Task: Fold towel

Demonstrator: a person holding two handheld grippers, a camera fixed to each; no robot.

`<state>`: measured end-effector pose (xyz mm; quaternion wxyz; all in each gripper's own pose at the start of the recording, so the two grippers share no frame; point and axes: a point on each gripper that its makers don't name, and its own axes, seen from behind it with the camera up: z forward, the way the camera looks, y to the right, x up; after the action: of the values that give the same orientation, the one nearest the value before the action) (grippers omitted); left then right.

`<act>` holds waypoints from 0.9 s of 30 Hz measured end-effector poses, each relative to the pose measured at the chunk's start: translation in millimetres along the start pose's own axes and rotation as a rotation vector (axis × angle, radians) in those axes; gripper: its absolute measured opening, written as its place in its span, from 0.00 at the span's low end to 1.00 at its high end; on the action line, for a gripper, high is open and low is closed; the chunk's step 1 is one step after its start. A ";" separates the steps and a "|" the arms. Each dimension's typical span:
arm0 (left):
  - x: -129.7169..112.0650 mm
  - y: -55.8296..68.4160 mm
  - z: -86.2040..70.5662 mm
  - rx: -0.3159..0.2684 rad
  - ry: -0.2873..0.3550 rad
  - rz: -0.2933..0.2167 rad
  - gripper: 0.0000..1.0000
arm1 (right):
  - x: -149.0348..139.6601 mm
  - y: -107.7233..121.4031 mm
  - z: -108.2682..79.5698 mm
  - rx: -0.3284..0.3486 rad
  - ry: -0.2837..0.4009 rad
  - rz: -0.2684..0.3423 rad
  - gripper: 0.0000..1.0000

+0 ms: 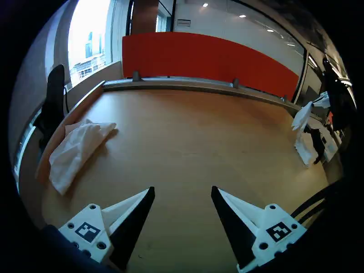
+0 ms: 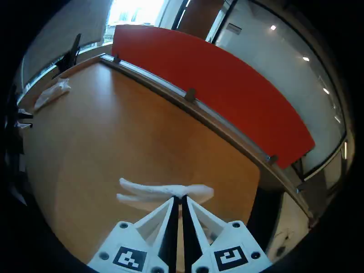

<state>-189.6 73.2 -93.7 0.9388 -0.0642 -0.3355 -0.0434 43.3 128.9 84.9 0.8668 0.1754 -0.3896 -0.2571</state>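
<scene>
In the right gripper view, the right gripper (image 2: 179,198) has its fingers (image 2: 169,227) clenched, with only a thin dark slit between them. Their tips pinch the gripped towel (image 2: 166,190). This white cloth is bunched into a narrow band that lies across the fingertips, spreading from about 9 o'clock to 3 o'clock of them, with more of it on the 9 o'clock side. The tan wooden surface (image 2: 113,132) lies beneath it. I cannot tell whether the cloth touches the surface or hangs just above it.

In the left gripper view, the left gripper (image 1: 182,188) has its fingers (image 1: 134,214) released and spread wide. Bare surface (image 1: 191,132) shows between them, and no cloth touches them. The loose towel (image 1: 77,152) lies crumpled at about 9 o'clock of these fingers. It is well apart from them and close to the raised edge of the surface. In the right gripper view the same heap (image 2: 52,93) sits far off at about 10 o'clock.

At 3 o'clock in the left gripper view, the gripped towel (image 1: 304,136) hangs as a white drape by the far edge of the surface. The dark shape against it is too small to make out.

A red divider (image 1: 204,57) runs along the back of the surface at 12 o'clock. A dark chair (image 1: 52,100) stands at 9 o'clock below a bright window (image 1: 88,45).
</scene>
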 end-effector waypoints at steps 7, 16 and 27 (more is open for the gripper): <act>2.2 5.2 4.3 -0.006 -0.004 0.008 0.92 | -8.1 13.4 -3.2 -0.016 -0.014 0.011 0.05; 3.8 11.0 6.3 -0.015 -0.004 0.014 0.92 | -20.8 18.9 -10.0 -0.029 -0.026 0.020 0.05; 5.1 13.8 3.6 -0.019 -0.002 0.027 0.92 | -67.0 28.0 -24.4 -0.052 -0.065 0.068 0.05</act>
<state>-186.3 87.2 -88.9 0.9383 -0.0775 -0.3353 -0.0340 32.8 193.0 44.3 0.8662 0.1310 -0.4166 -0.2430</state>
